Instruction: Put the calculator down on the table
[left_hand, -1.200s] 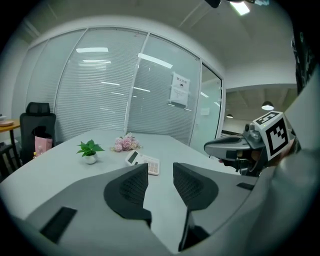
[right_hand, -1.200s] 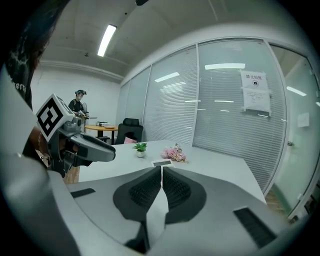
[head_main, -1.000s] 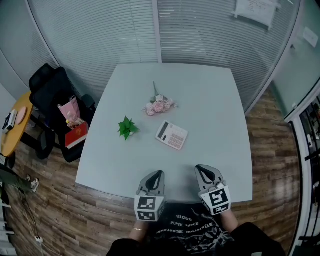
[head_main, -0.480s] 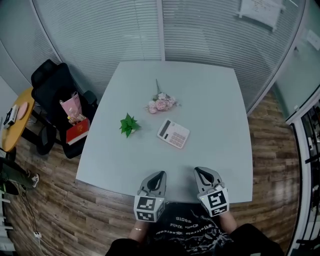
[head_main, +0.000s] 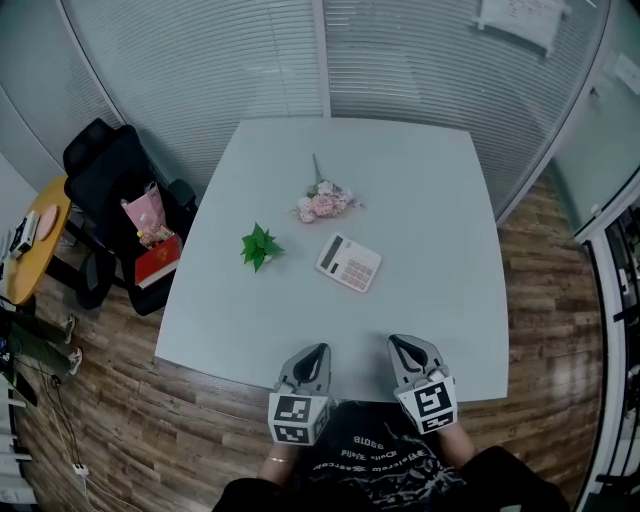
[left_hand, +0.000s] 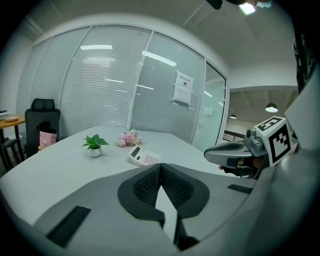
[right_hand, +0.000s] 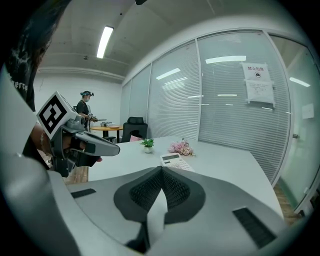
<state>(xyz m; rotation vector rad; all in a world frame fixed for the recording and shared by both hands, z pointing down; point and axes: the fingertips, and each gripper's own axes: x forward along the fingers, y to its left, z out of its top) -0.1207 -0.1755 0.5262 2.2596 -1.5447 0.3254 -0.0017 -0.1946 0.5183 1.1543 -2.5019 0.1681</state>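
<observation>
At the near edge of the pale worktop (head_main: 430, 200), I hold both tools level with each other and well short of the pink flower bunch (head_main: 322, 205). The left hand-held gripper (head_main: 318, 350) has its jaws pressed together with nothing between the pads. The right hand-held gripper (head_main: 396, 341) is closed and empty in the same way.

The calculator (head_main: 348, 263) lies flat on the worktop, keys up, just on my side of the flower bunch and slightly to its right. It is turned at an angle and touches nothing. A small green plant (head_main: 259, 245) stands to the left of the flowers, a little nearer to me. As things lie, the calculator is already down, and neither tool is near it.

If I had to lift it, I would expect a light, stiff plastic slab with a smooth casing that could slide on this surface. It sits low, so a jaw has little edge to catch. I would take it across its two long sides, near the middle, pads on the casing rim. I would keep clear of the display end and the keys, which look like the parts most easily pressed or marked. A gentle squeeze should be enough.
</observation>
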